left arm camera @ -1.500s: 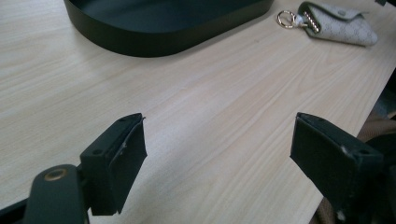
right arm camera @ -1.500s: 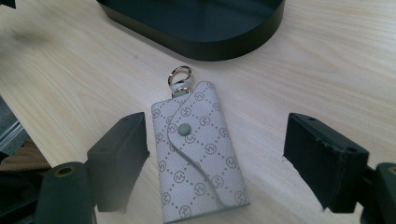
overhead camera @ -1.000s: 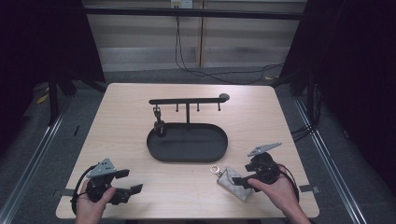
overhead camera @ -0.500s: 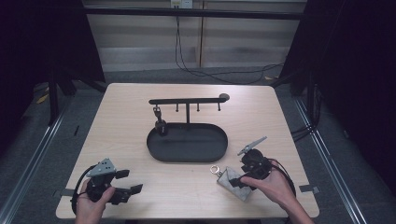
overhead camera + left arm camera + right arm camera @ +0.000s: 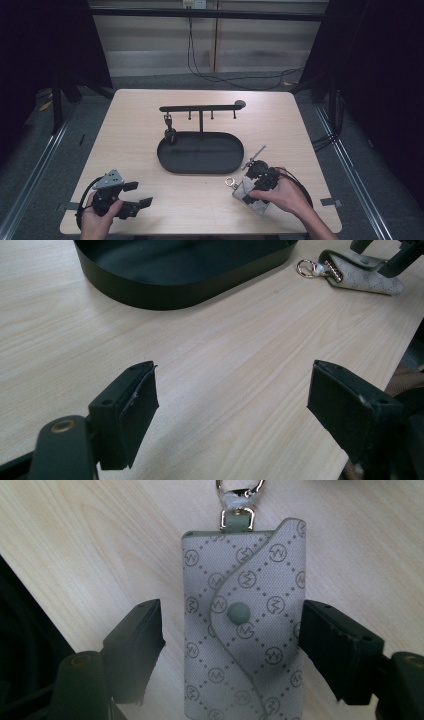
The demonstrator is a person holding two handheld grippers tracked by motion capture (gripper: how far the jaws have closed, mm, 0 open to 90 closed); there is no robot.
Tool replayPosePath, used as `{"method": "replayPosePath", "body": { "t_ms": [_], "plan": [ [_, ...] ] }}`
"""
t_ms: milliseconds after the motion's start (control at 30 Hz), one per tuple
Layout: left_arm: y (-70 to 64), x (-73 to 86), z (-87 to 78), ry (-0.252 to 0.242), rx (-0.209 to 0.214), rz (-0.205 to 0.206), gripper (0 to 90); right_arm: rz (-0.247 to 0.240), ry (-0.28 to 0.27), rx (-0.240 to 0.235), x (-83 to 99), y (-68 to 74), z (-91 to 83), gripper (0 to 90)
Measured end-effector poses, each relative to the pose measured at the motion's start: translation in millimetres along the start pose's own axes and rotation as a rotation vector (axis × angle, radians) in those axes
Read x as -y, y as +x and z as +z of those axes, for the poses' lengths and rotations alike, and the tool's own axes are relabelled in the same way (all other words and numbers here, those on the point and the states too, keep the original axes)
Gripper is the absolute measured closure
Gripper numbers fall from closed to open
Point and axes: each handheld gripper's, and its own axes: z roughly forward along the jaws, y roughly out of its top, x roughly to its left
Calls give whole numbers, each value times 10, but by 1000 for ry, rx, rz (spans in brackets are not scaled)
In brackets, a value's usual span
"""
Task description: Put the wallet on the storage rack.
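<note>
Pouch [image 5: 245, 630] — grey, monogrammed, snap-flapped, ring-clasped.

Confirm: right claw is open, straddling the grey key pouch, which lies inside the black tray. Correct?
Not quite. The right claw is open and straddles the grey key pouch, but the pouch lies on the wooden table, outside the black tray, near its front right rim. The high view shows it.
</note>
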Motion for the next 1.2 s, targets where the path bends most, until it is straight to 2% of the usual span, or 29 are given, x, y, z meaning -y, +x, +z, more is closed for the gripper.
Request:
{"method": "replayPosePath", "body": {
  "t_ms": [200, 333, 400, 500, 633, 733, 767, 933, 1200],
  "plan": [
    [1, -1, 0, 1, 1, 3, 198, 2, 24, 6, -37, -38, 37, 256],
    [2, 1, 1, 0, 1, 1, 198, -9, 70, 16, -57, -52, 103, 256],
    [4, 1, 0, 1, 2, 1, 198, -4, 70, 20, -66, -46, 125, 256],
    [6, 1, 0, 2, 3, 2, 198, -14, 100, 22, -93, -36, 166, 256],
    [4, 1, -2, -1, 2, 0, 198, -32, 103, 28, -104, -24, 201, 261],
    [7, 1, -1, 1, 3, 1, 198, -17, 114, 27, -116, -2, 215, 265],
    [8, 1, -1, 1, 2, 1, 198, -38, 112, 31, -115, -13, 228, 266],
    [9, 2, -5, 0, 4, -2, 198, -47, 107, 42, -114, -6, 241, 267],
    [12, 2, -7, 0, 2, -1, 198, -37, 115, 52, -123, 10, 247, 272]
  ]
}}
